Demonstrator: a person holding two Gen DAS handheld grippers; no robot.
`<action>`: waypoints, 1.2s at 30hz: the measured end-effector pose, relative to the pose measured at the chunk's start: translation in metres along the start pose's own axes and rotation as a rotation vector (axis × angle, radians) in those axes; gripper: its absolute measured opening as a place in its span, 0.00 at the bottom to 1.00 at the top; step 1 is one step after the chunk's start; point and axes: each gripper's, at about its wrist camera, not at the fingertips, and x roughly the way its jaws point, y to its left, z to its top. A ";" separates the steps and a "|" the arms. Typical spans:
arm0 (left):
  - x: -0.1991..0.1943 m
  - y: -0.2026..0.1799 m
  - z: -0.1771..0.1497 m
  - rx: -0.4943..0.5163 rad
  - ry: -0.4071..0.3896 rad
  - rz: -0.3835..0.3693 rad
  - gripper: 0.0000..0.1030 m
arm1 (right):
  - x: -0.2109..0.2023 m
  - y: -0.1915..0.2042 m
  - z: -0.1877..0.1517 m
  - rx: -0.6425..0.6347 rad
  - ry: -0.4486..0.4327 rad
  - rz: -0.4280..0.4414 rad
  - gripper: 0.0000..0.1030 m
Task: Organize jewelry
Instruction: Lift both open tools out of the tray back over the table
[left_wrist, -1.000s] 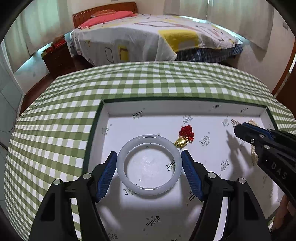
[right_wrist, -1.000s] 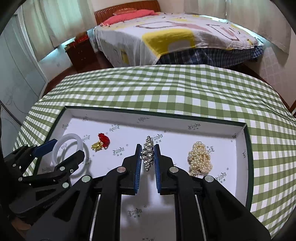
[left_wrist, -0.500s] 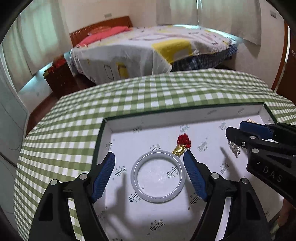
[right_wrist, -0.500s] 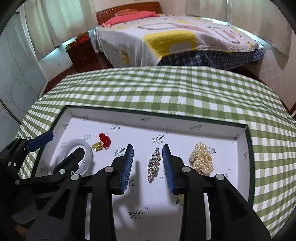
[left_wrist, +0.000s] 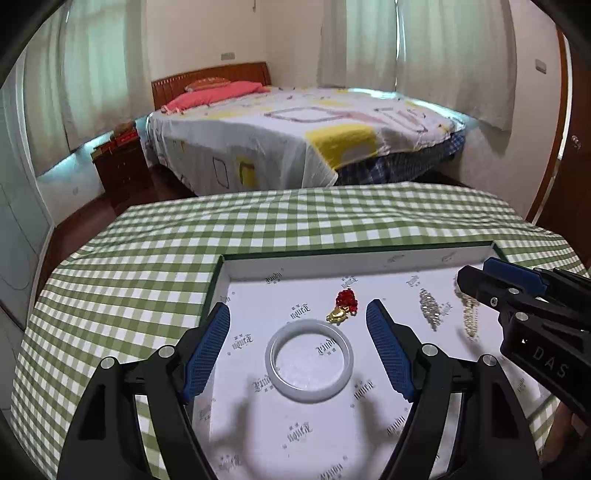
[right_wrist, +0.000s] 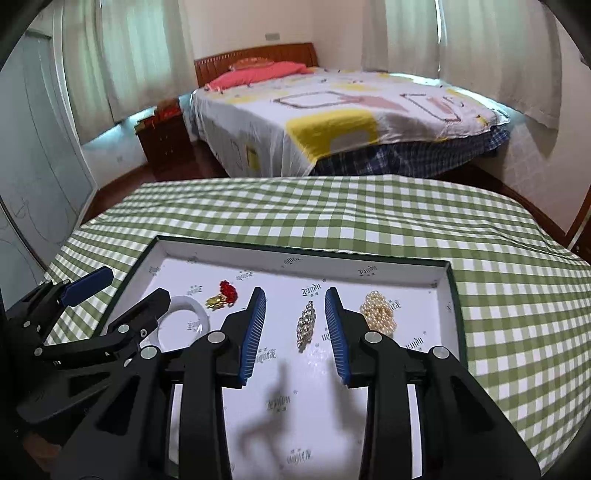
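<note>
White jade-like stone is what you are looking at in the left wrist view: the bangle (left_wrist: 309, 360) is lying flat on the printed floor of the tray (left_wrist: 354, 254), and your left gripper (left_wrist: 298, 349) is hanging above it with its jaws spread wide, touching nothing. In the right wrist view, your right gripper (right_wrist: 295, 328) is hovering with its jaws parted and empty over the rhinestone piece (right_wrist: 306, 325), which is lying between the red-and-gold charm (right_wrist: 222, 294) and the pearl strand (right_wrist: 379, 312).
</note>
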 end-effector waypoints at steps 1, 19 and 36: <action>-0.007 0.000 -0.003 -0.002 -0.010 -0.001 0.72 | -0.006 0.001 -0.002 0.001 -0.010 0.000 0.33; -0.112 0.004 -0.073 -0.021 -0.137 -0.009 0.72 | -0.116 0.011 -0.094 -0.016 -0.135 -0.070 0.42; -0.131 0.002 -0.139 -0.035 -0.074 -0.001 0.72 | -0.125 0.018 -0.167 -0.012 -0.080 -0.078 0.43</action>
